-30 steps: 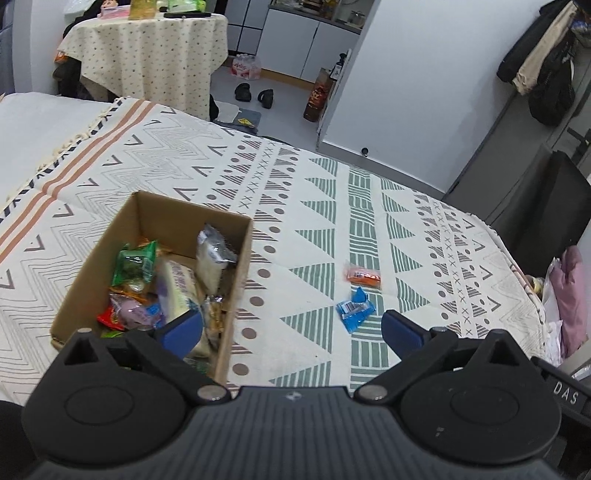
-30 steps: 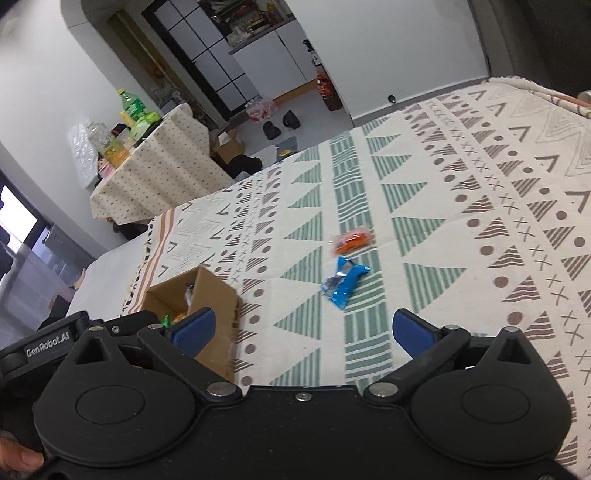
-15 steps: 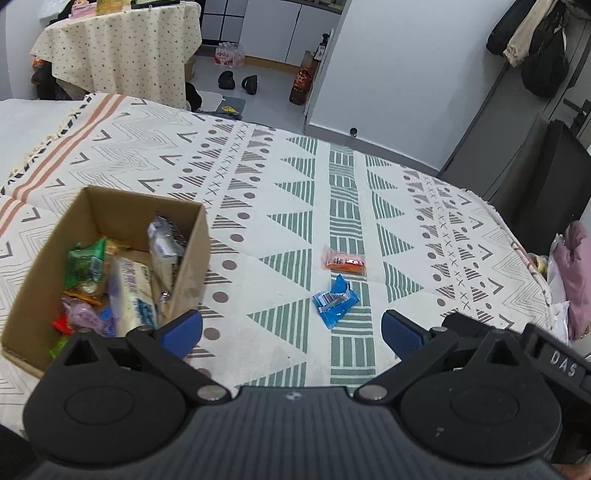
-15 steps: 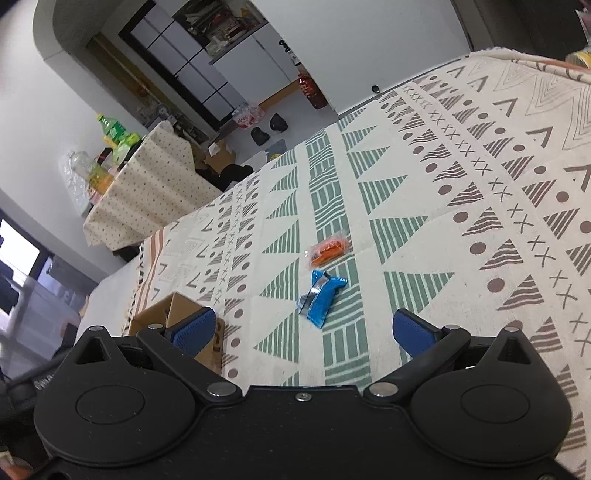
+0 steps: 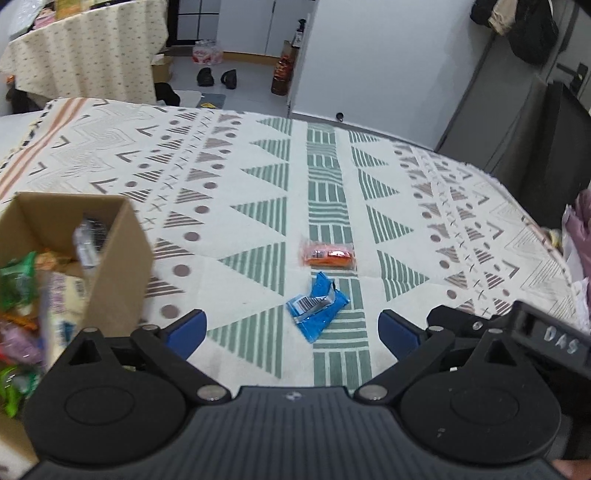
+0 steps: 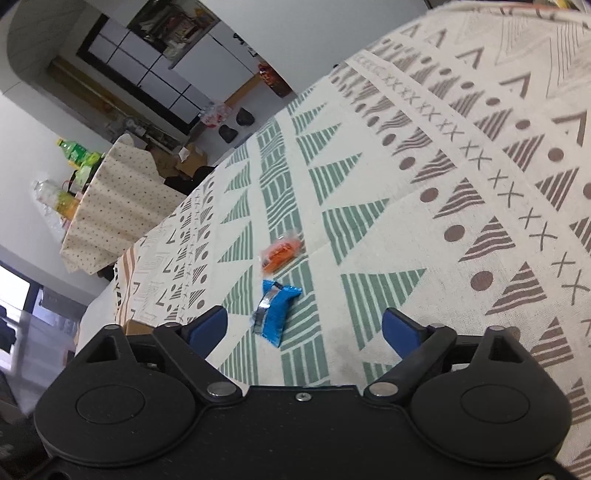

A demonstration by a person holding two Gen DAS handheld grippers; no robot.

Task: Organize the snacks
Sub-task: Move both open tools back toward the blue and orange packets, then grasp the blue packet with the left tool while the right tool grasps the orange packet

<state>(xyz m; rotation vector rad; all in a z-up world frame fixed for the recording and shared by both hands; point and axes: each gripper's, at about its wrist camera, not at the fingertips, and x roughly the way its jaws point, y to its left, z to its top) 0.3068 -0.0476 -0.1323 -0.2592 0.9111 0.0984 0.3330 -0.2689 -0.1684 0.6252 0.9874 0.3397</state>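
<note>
Two loose: crinkly blue foil snack packet, orange wrapped candy. Light, slippery; pinch blue mid-body. Both tools released: left tool, right tool.

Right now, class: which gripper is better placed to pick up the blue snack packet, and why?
Probably the left gripper: the blue snack packet lies centred between its open fingers, and the cardboard box is beside it. In the right gripper view the packet sits off-centre.

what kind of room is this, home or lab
Most likely a lived-in home: a patterned cloth covers the work surface, shoes sit on the floor, and coats hang by a door.
</note>
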